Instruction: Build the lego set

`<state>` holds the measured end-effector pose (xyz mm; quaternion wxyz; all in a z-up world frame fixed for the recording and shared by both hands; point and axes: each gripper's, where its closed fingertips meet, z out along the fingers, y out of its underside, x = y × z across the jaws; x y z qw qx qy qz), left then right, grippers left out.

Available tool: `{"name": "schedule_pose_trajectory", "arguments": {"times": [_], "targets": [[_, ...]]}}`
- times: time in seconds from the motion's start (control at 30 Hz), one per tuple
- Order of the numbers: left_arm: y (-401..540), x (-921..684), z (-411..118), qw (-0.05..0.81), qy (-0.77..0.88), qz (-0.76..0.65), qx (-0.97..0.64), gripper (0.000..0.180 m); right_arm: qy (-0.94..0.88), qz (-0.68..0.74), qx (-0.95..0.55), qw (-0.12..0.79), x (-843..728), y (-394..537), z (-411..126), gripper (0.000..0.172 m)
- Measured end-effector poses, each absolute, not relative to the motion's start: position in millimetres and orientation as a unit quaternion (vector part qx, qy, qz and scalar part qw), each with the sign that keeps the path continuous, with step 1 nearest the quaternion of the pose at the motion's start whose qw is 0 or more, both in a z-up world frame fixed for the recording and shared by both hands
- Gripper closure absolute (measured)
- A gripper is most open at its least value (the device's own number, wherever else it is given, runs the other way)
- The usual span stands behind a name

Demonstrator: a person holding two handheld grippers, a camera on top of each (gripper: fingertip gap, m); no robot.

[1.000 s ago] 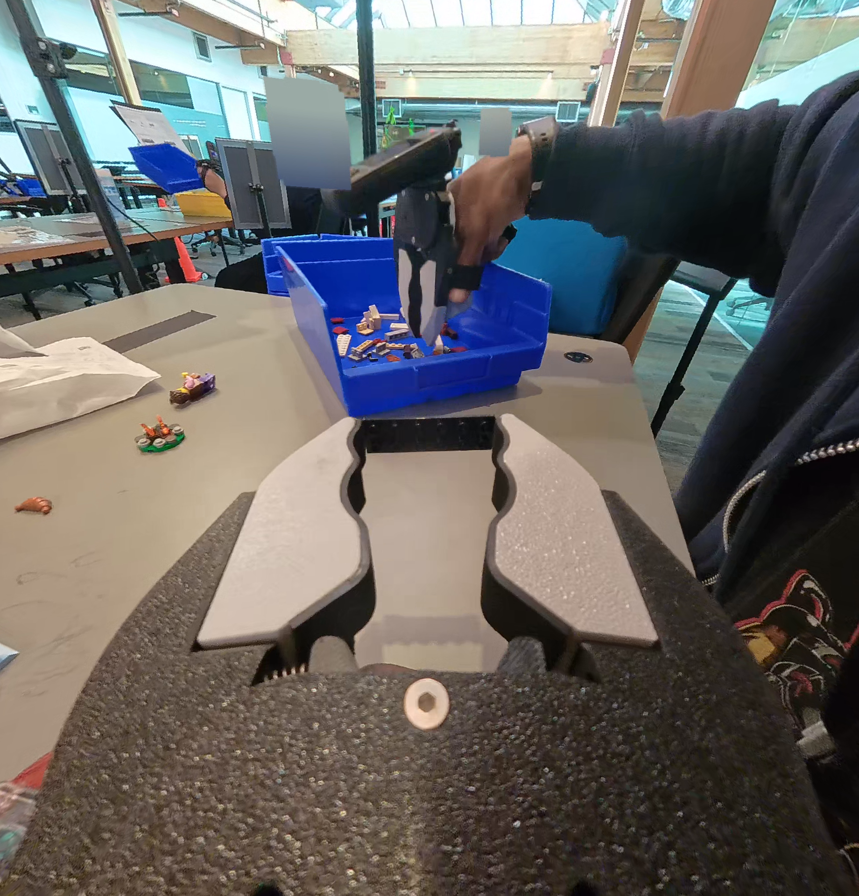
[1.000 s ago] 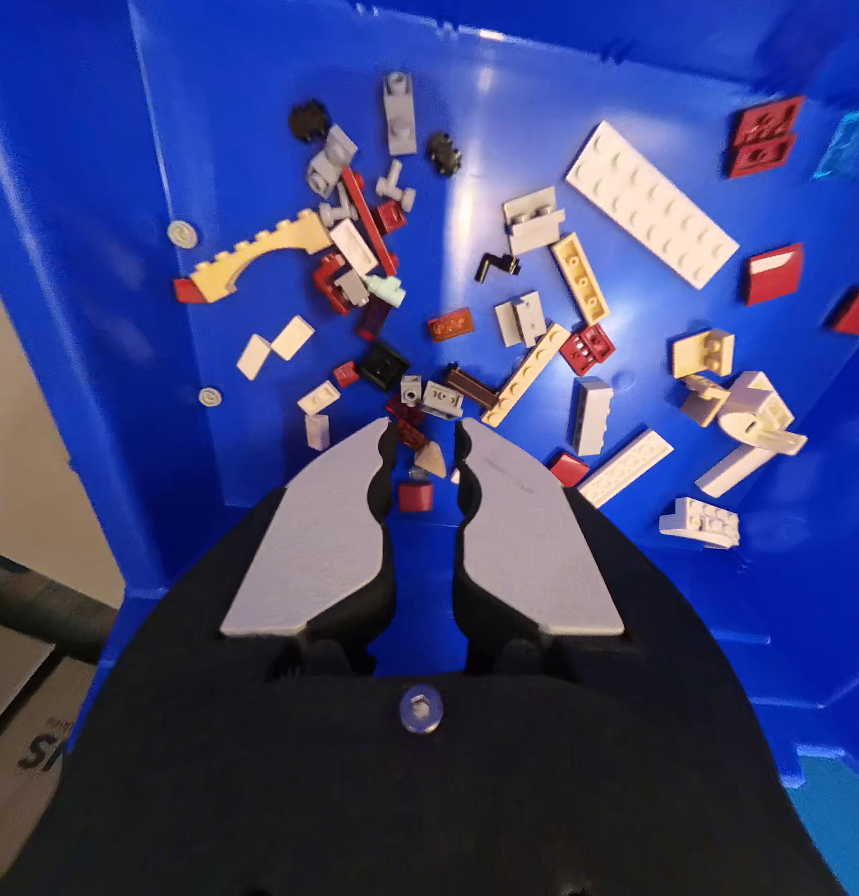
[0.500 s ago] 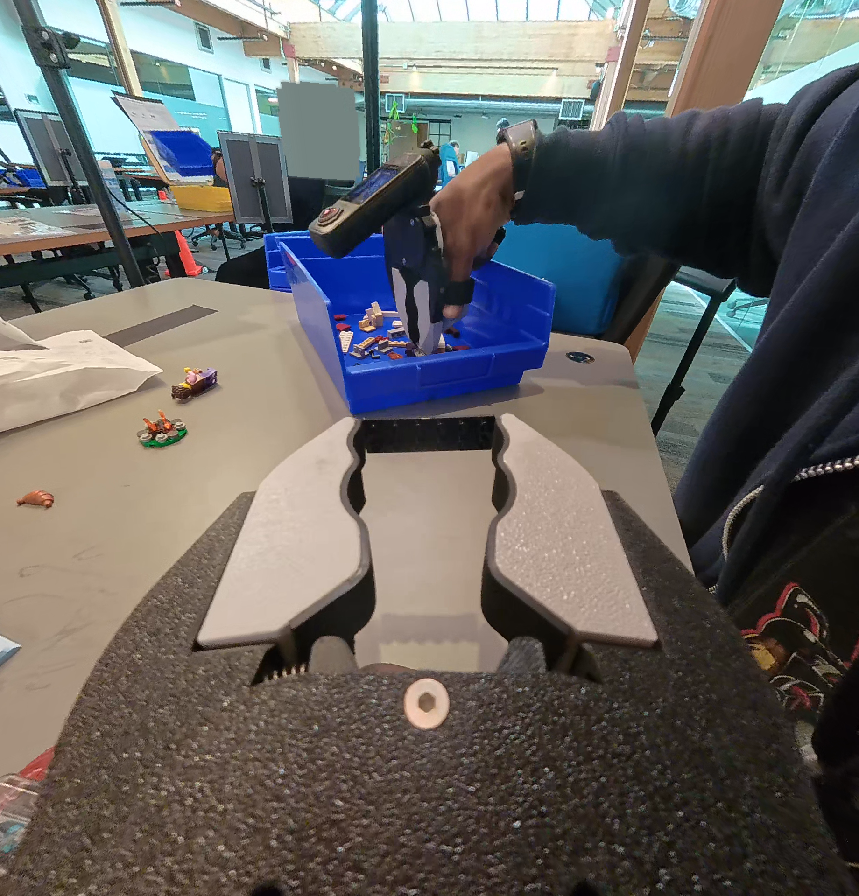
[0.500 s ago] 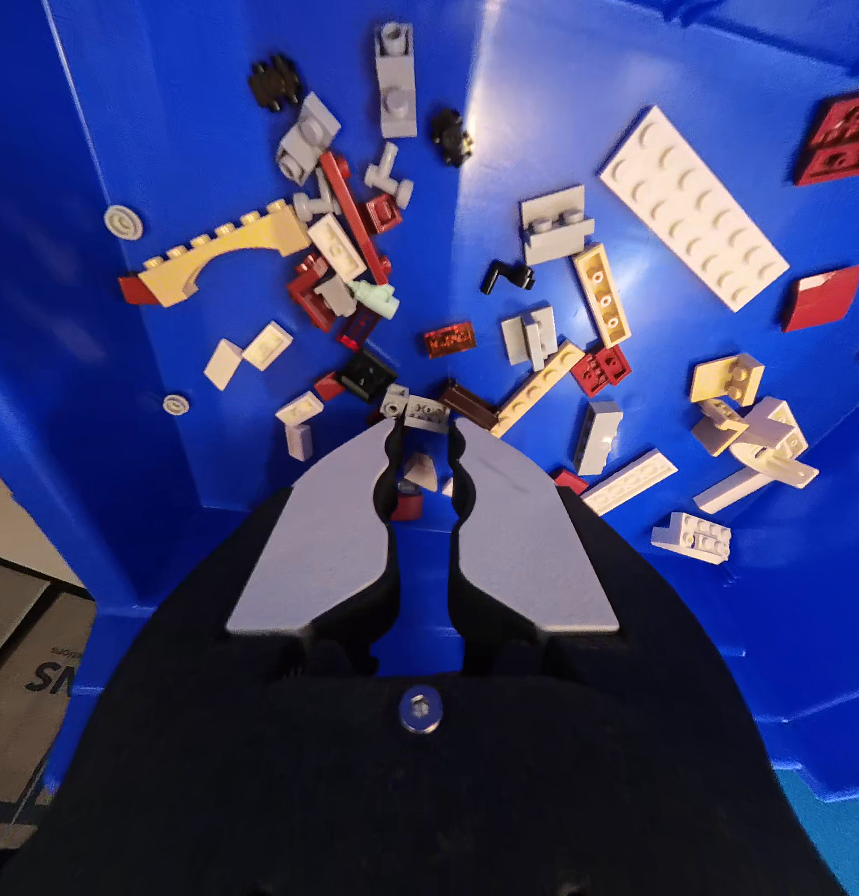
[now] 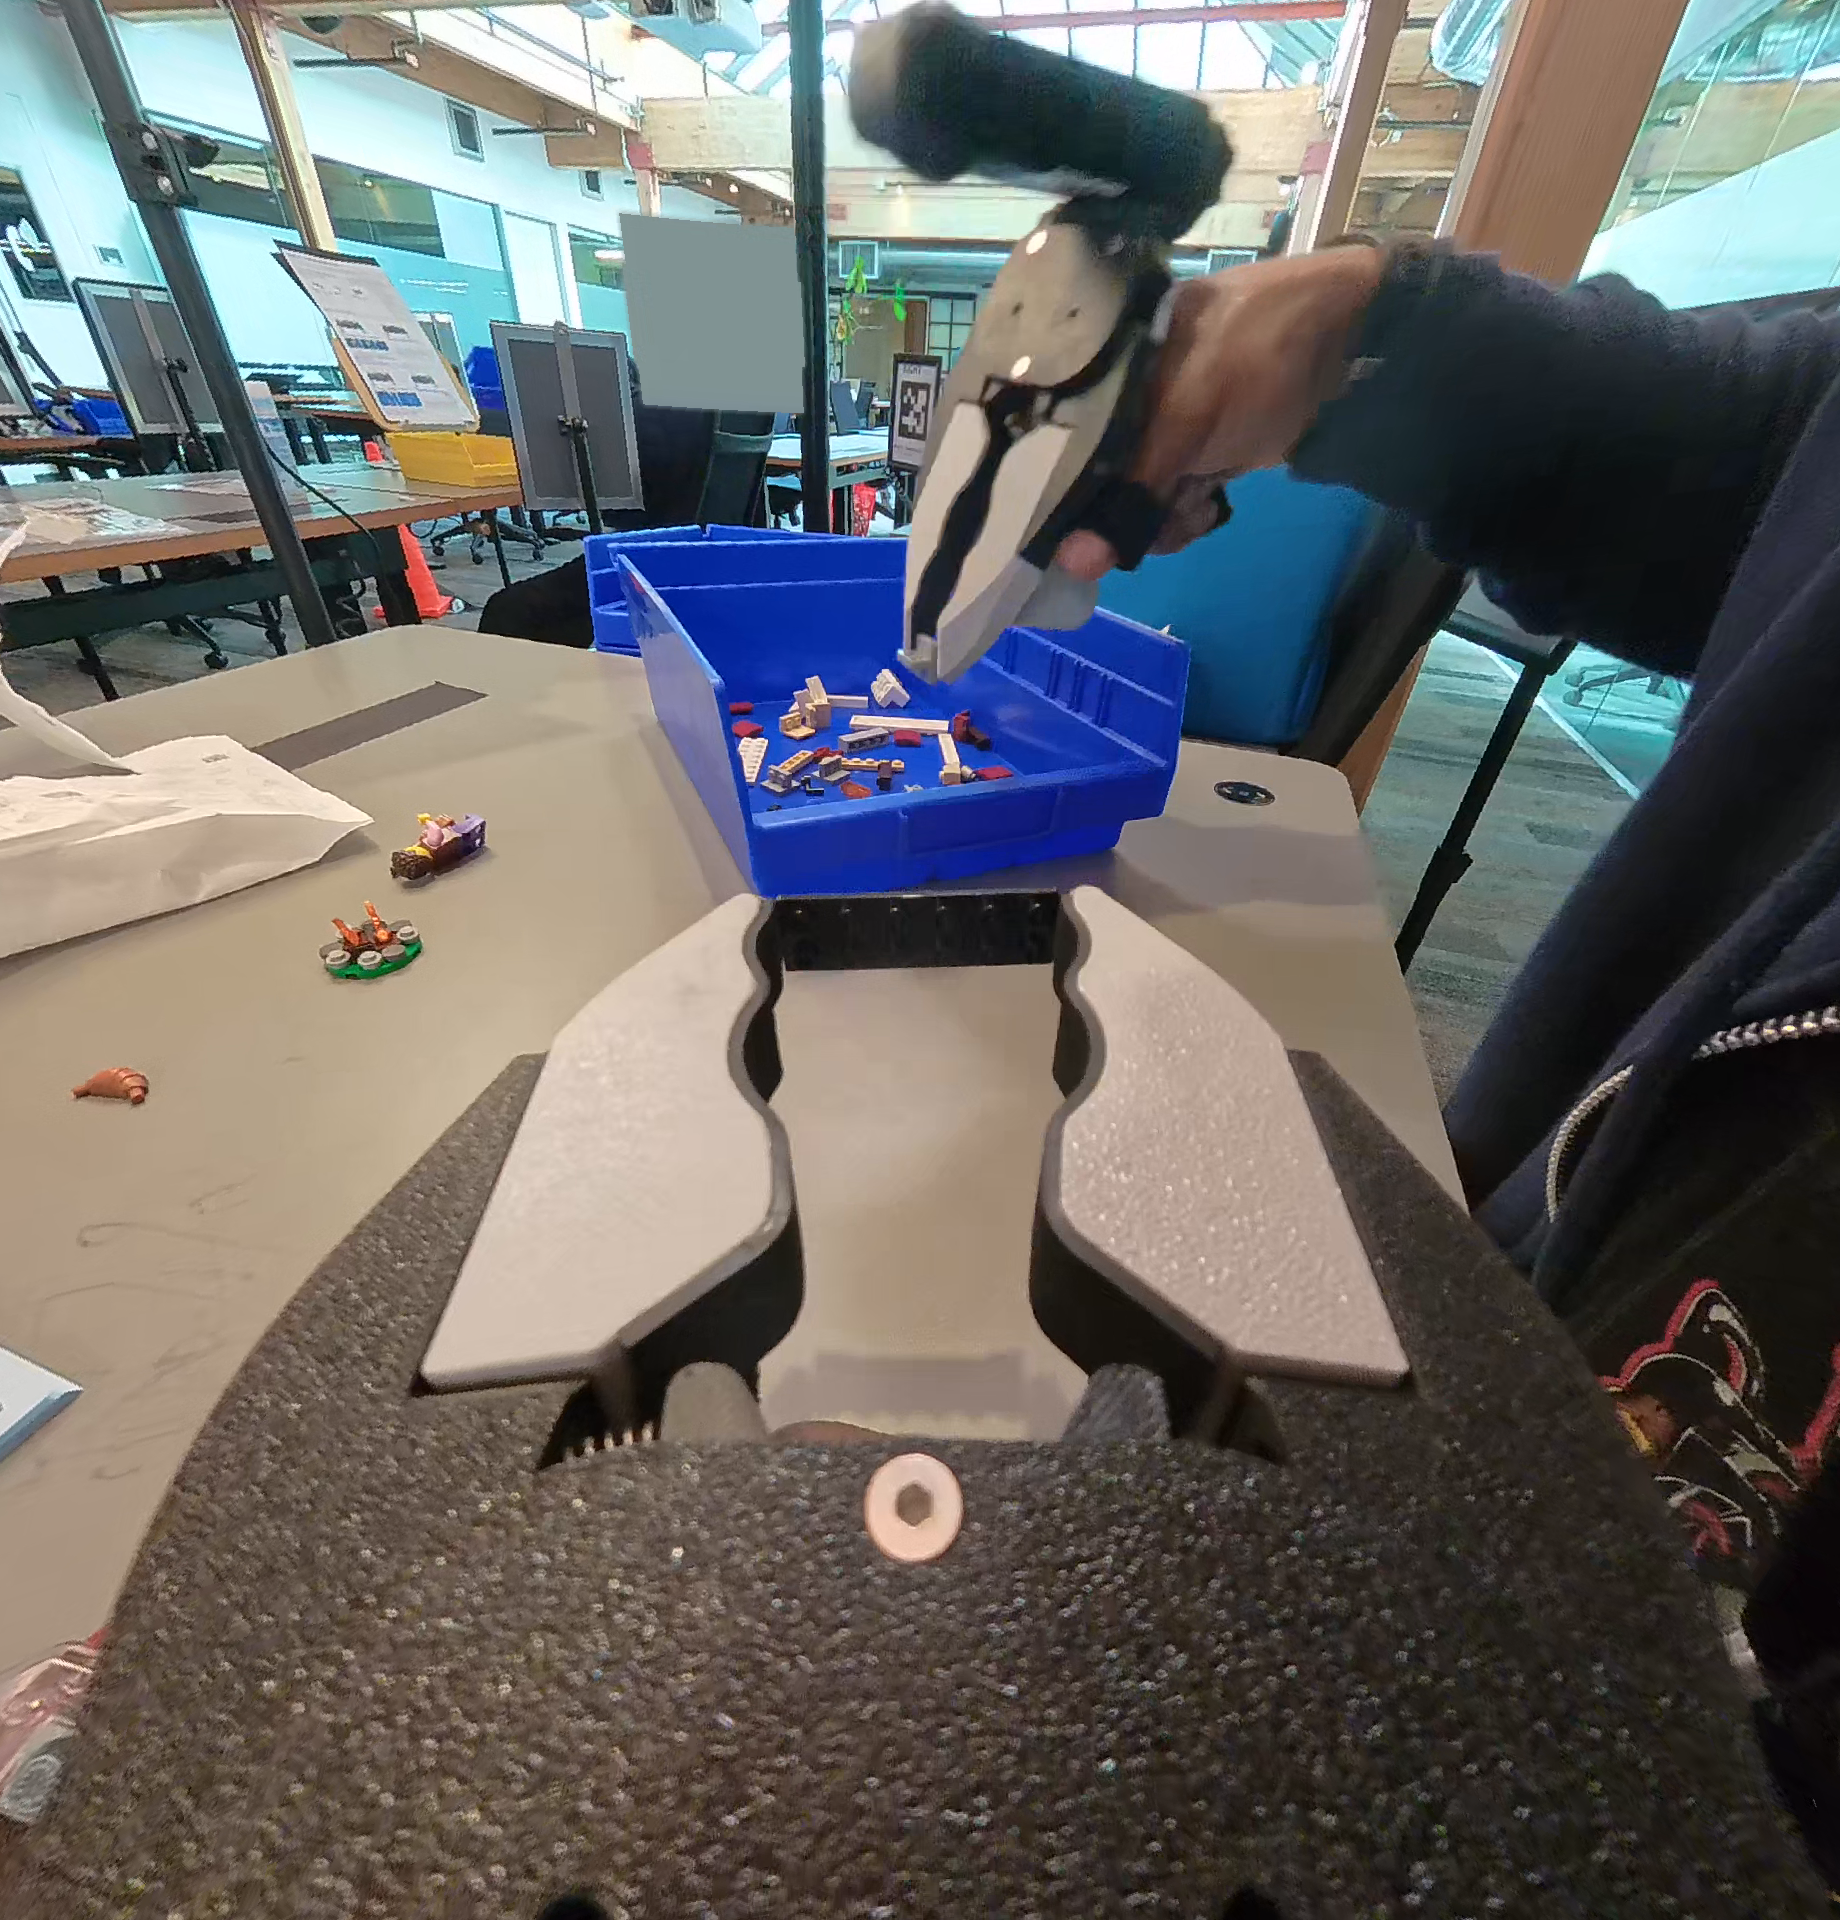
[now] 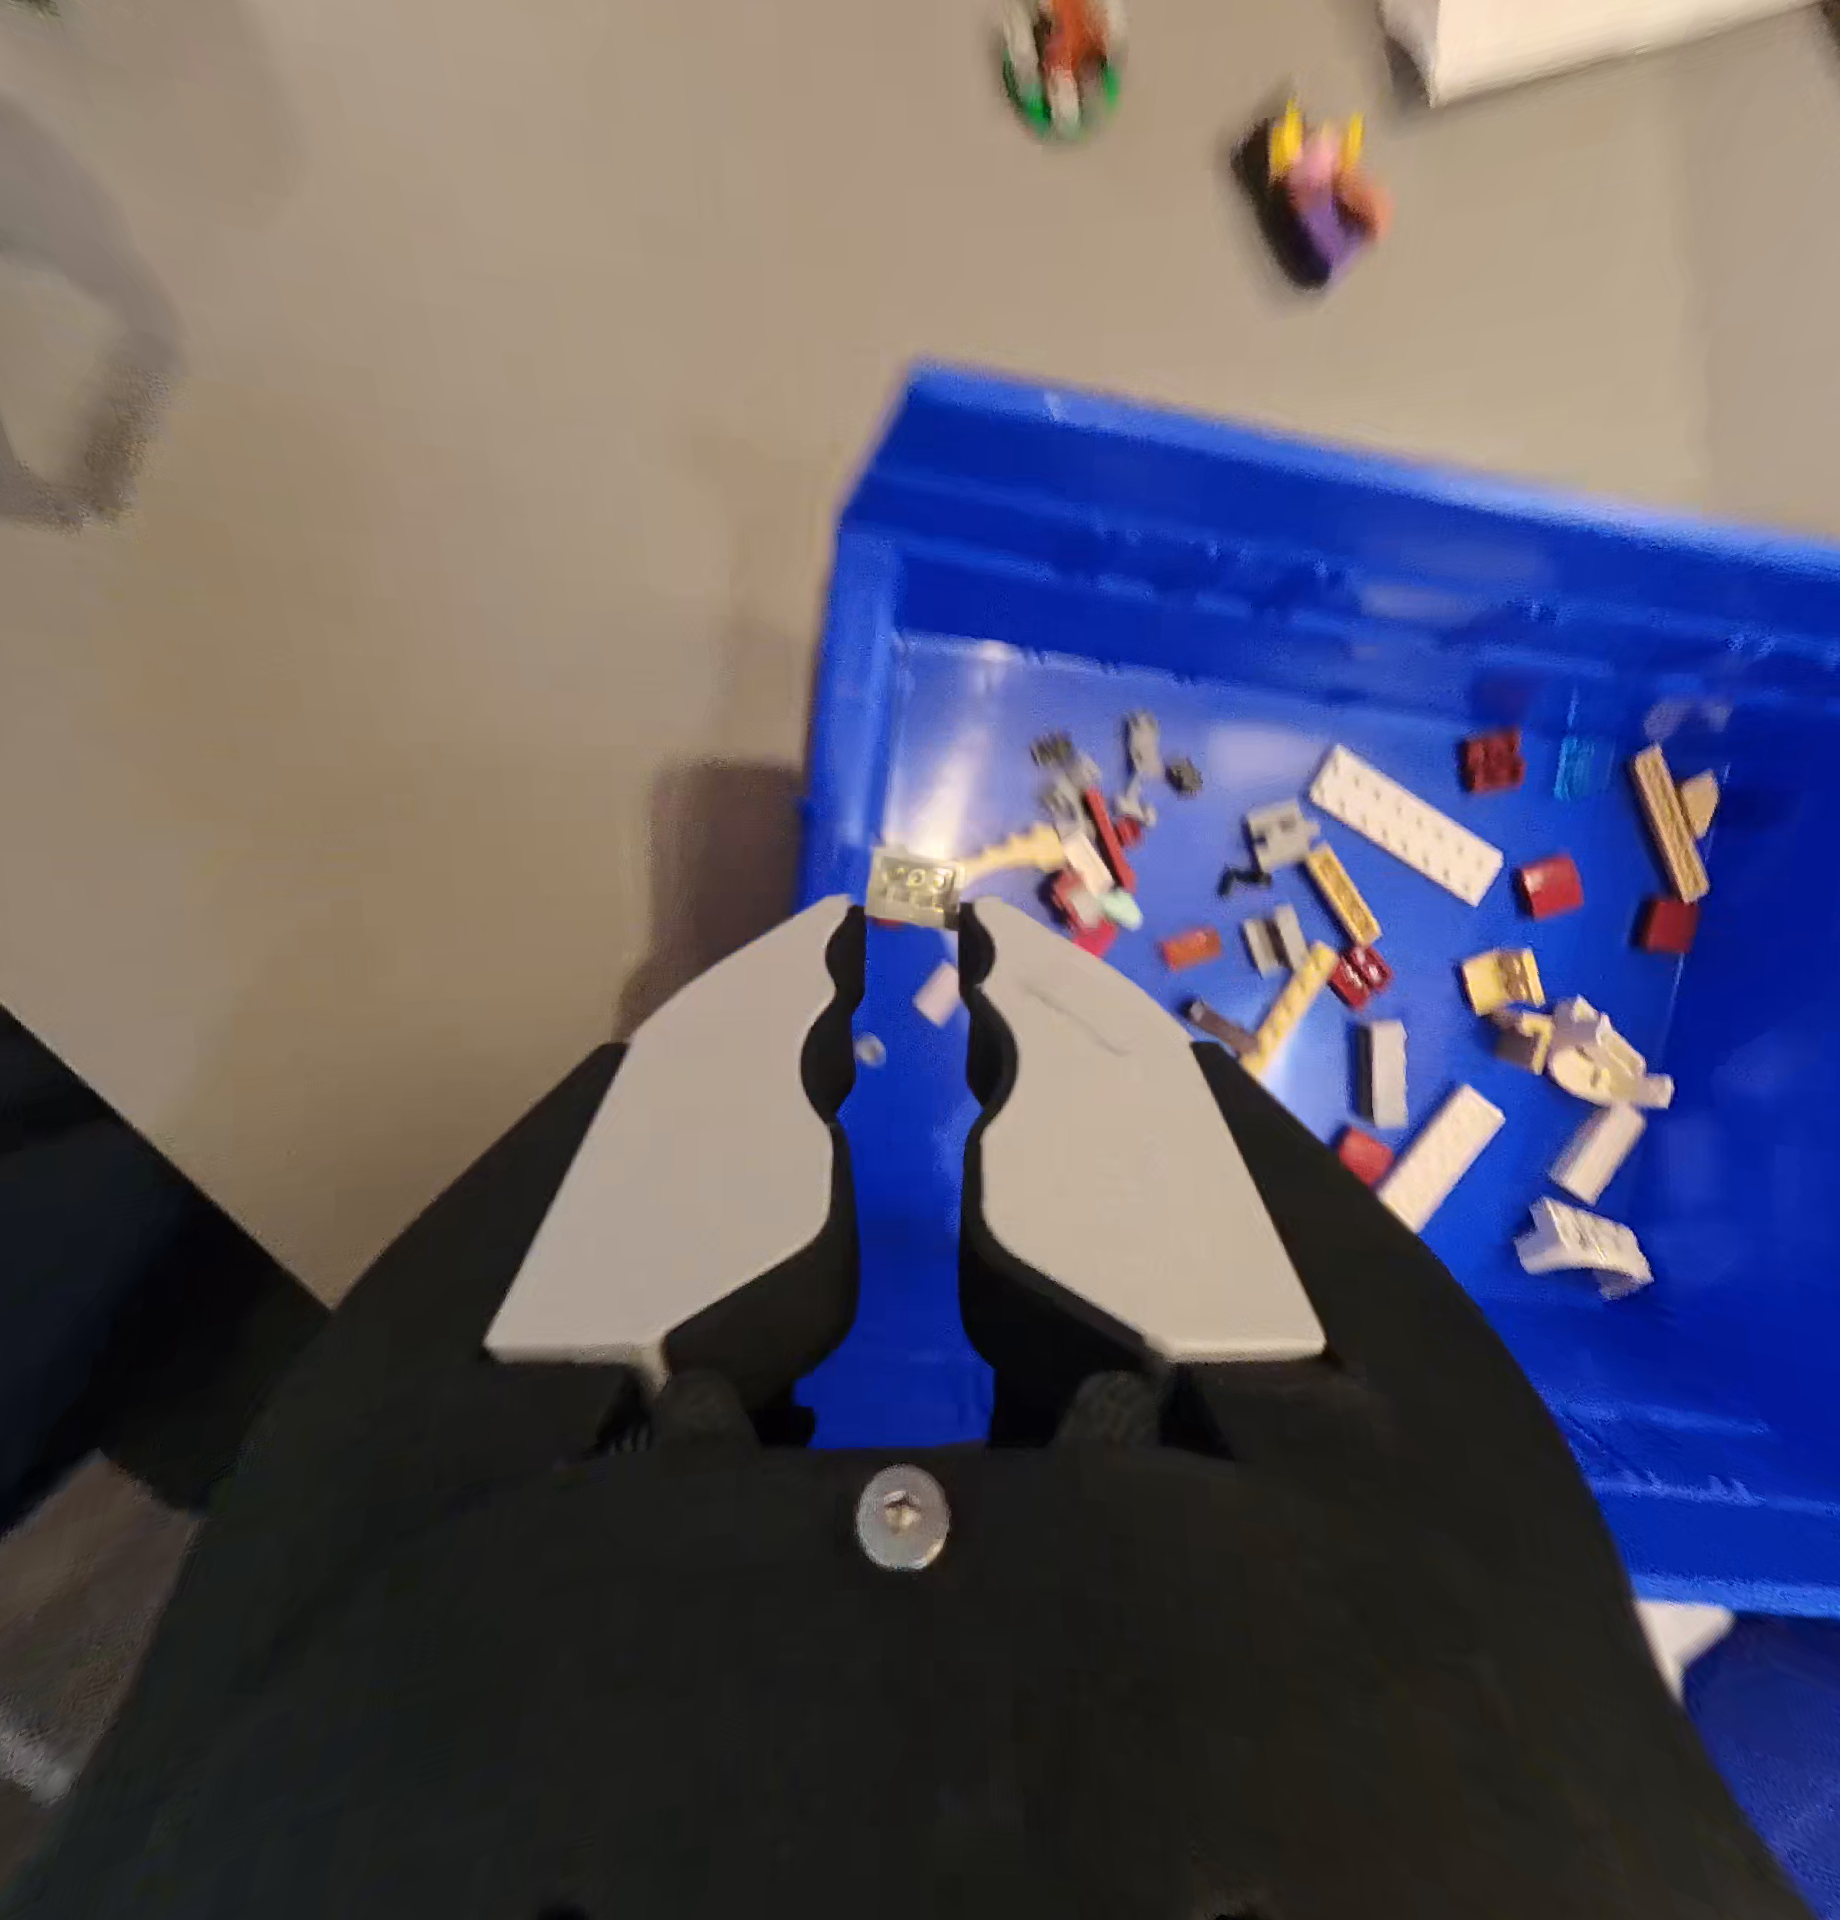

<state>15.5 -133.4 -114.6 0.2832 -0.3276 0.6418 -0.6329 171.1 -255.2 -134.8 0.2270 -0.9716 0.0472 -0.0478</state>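
Right gripper [image 6: 911, 914]: jaws narrowed to a small gap, both pads pressed on the ends of a small grey plate [image 6: 914, 888], which spans the tips studs-up with its long axis across the fingers. The gripper is raised over the near-left corner of the blue bin [image 6: 1311, 582], above its rim. The picture is motion-blurred, so finer detail of the plate cannot be made out.

Left gripper [image 5: 914, 940]: jaws wide, clamped on a black plate [image 5: 914, 932] held flat between the tips, long axis running finger to finger, studs up. It sits low over the grey table [image 5: 272, 1143], just near of the bin's front wall.

Key relation: the grey plate hangs high and far of the black plate, over the bin; the black plate lies nearer the person and lower. Their long axes look roughly parallel, though I cannot tell exactly.

Around them: loose bricks [image 6: 1415, 935] are scattered on the bin floor. Left of the bin, on open table, stand a small purple build [image 5: 440, 847], a green round build [image 5: 372, 940] and a brown piece [image 5: 114, 1086], all well apart from both grippers. White paper [image 5: 116, 842] lies far left. Bare table lies between the bin's front wall and the black plate; the table's right edge is close beside the bin.
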Motion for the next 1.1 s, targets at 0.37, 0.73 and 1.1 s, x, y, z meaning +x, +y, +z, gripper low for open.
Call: {"name": "schedule_pose_trajectory", "arguments": {"times": [0.37,0.73,1.1], "targets": [[-132,15,-114,0.287,0.641,-0.631,-0.330,0.130,0.048,-0.030,-0.939,0.338,96,-209,-155,0.155],[-134,17,-119,0.280,0.647,-0.626,-0.334,0.130,0.005,0.041,-0.968,0.246,43,-208,-228,0.150],[-132,17,-119,0.285,0.646,-0.623,-0.335,0.130,0.024,-0.024,-0.954,0.299,104,-231,-150,0.146]]}}
